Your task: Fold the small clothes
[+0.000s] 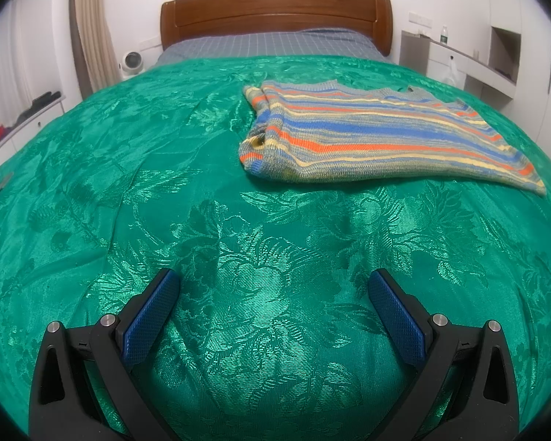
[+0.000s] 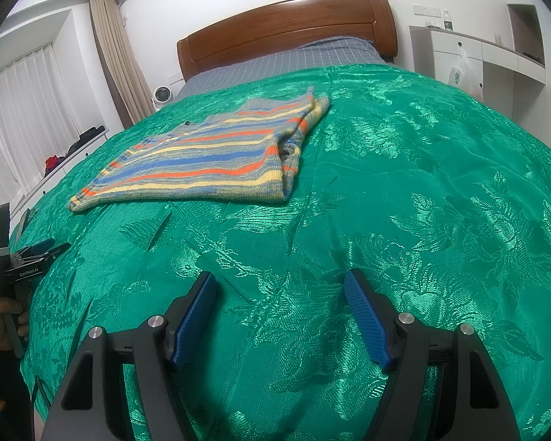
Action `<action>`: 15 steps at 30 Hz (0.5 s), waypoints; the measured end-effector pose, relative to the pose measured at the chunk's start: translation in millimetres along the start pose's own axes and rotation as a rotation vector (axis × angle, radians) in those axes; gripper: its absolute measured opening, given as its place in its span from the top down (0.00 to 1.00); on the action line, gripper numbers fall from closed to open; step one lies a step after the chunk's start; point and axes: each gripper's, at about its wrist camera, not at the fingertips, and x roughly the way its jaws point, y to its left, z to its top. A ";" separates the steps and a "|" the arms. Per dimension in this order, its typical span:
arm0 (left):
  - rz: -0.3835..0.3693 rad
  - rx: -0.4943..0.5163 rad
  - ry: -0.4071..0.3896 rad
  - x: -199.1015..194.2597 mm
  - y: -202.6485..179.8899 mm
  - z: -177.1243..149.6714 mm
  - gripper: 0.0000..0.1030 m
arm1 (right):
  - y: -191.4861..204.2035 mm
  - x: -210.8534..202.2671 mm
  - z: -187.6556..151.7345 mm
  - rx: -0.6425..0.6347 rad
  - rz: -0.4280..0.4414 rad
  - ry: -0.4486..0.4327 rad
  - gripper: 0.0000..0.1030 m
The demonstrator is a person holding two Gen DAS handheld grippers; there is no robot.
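Your left gripper [image 1: 273,283] has black plastic arms, blue bumpy pads [image 1: 148,318] and round silver screws. Your right gripper [image 2: 280,286] looks the same. At nine o'clock in its view, the left one's black body has small white letters on it.

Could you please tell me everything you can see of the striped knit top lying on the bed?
The striped knit top is a ribbed knit in grey, blue, orange and pale yellow bands. It lies flat on the green bedspread, already folded over, with a doubled, slightly bunched edge at one end. Only the bedspread touches it; both tools are apart from it.
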 end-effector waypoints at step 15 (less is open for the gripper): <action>0.000 0.000 -0.002 0.5 -0.1 0.0 0.01 | -0.2 -0.8 -1.0 0.001 0.001 -0.003 0.30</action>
